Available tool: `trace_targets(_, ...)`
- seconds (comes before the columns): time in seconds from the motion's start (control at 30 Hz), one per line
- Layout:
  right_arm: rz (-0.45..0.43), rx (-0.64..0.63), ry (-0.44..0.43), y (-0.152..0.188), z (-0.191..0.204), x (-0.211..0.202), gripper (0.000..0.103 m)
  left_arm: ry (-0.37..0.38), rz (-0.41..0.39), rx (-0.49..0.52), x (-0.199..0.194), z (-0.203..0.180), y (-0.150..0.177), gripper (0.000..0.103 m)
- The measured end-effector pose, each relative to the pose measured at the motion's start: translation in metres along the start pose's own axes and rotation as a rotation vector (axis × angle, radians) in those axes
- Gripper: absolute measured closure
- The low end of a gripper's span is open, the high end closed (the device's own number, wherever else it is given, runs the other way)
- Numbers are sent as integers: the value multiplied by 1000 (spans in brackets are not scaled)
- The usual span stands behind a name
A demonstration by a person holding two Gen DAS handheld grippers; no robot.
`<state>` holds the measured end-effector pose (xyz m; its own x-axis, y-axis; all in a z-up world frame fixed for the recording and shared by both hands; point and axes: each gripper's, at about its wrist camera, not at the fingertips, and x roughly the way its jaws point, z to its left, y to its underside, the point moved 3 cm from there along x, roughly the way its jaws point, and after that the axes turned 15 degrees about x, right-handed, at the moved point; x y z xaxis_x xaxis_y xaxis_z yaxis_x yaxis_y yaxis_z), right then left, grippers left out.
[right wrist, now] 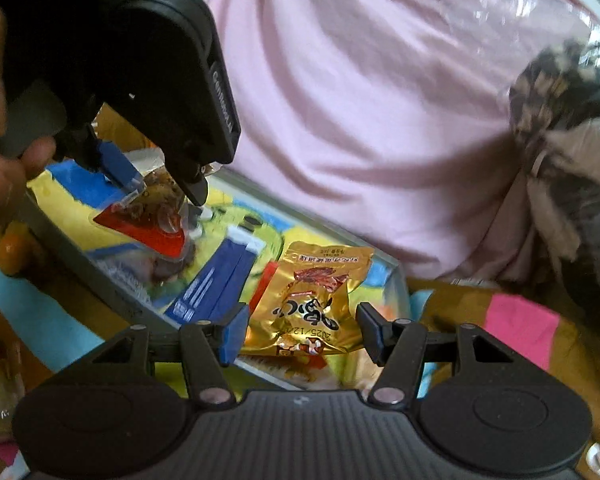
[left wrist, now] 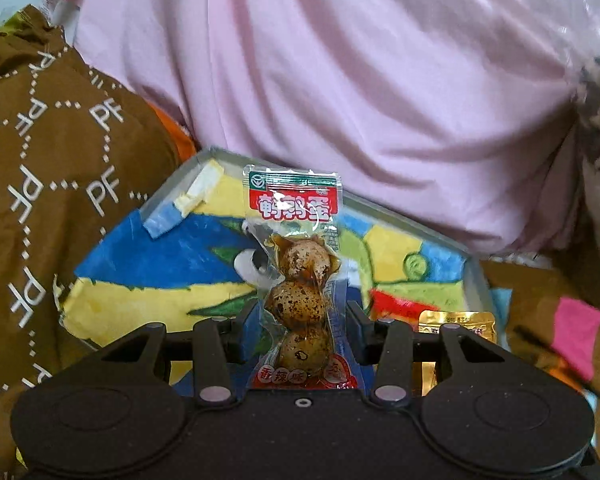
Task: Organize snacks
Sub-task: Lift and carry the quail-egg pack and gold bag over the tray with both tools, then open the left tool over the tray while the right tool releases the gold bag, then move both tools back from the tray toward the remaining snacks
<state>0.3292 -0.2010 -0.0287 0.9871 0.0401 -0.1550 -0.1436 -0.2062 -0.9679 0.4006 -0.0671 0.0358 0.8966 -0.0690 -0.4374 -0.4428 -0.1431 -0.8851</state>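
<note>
glossy clear quail-egg packet, crinkled gold pouch

Left gripper is clamped on a clear pack of eggs, which stands upright between its fingers, with the tool tipped a bit downward. From the right side you can see that same left gripper up at the top left, with a hand wrapped around its handle. Right gripper points nearly level, jaws partway apart around a gold packet; can't tell if the pads actually press on it.
</note>
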Motion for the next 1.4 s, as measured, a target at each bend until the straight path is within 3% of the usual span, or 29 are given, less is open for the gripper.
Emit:
trace_targets(0.5,44,108,-12,1,-12,12,38,-36,61,28,23,3,18,53)
trace_targets(0.6,48,113,-10,-1,-13,13,31,-27,48,24,19,4,19,45)
trace_targets(0.67,39,117,-10,-3,-13,12,20,-20,41,33,16,4,19,38)
trace_targets(0.8,29,119,-13,-5,-11,9,16,-28,15,62,7,3,21,24)
trace_targets(0.97,19,147,-13,-9,-13,4,3,-53,-23,100,-9,3,21,4)
trace_targets(1.4,-34,326,12,-27,-39,-41,0,-96,-68,124,-61,21,22,1)
